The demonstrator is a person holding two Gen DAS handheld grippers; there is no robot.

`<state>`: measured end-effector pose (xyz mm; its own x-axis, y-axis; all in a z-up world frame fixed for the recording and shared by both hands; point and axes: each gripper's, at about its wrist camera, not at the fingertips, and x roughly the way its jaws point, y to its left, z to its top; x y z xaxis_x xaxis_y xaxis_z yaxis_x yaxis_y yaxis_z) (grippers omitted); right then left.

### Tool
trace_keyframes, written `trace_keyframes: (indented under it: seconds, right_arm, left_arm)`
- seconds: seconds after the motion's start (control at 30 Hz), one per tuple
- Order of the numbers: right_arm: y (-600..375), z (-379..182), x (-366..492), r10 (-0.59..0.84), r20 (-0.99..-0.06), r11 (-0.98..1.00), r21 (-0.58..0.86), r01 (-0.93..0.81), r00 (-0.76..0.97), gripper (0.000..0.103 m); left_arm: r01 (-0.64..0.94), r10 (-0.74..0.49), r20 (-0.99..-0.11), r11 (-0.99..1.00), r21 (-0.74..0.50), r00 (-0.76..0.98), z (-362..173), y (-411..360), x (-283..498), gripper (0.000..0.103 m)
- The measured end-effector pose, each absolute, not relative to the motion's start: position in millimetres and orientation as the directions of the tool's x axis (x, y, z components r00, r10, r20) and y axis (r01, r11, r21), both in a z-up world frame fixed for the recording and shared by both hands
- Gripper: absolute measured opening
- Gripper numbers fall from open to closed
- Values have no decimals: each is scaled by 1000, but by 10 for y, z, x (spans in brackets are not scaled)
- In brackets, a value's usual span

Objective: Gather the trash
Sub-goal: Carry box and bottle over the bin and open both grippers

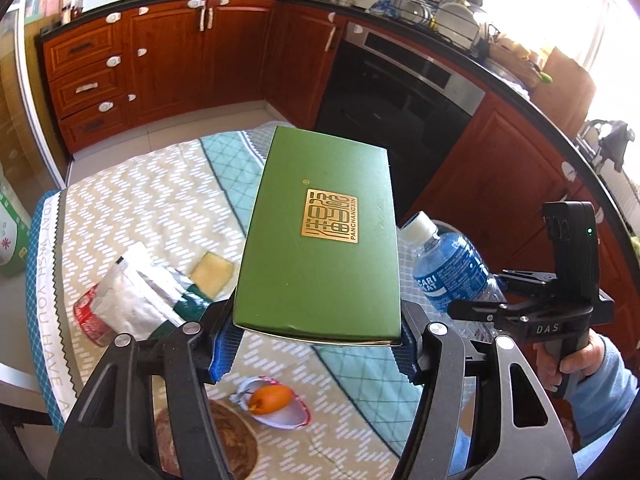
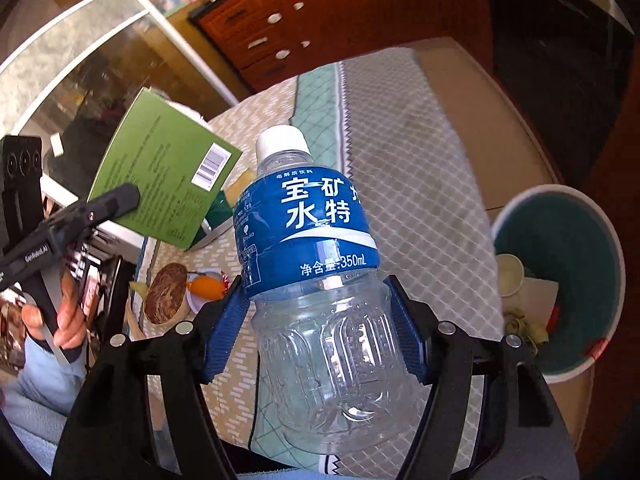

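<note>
Green box [image 1: 320,236] is clamped between the left gripper [image 1: 316,344] jaws above the table [image 1: 140,184]; the plastic bottle [image 2: 316,280] is gripped by the right gripper [image 2: 316,320].

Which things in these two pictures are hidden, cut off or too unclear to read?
- Left wrist view: the green box in the left gripper hides the table behind it and part of the plastic bottle.
- Left wrist view: glare washes out the window side beyond the dish rack.
- Right wrist view: the small print on the green box is too small to read.
- Right wrist view: the trash bin floor is partly hidden by its contents.
</note>
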<state>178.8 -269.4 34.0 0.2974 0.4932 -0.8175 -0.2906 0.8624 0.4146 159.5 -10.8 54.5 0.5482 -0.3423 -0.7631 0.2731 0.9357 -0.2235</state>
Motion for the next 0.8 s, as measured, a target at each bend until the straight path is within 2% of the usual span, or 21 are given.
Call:
trace_keyframes:
  seconds: [0.4, 0.8]
  right_arm:
    - [-4393, 317, 1623, 404, -771, 881, 473, 17, 493, 65]
    - [-5216, -147, 1563, 355, -791, 830, 512, 221, 498, 65]
  left_arm:
    - [493, -412, -811, 851, -180, 415, 371, -1801, 1844, 63]
    - [598, -388, -888, 782, -176, 247, -267, -3155, 2180, 64]
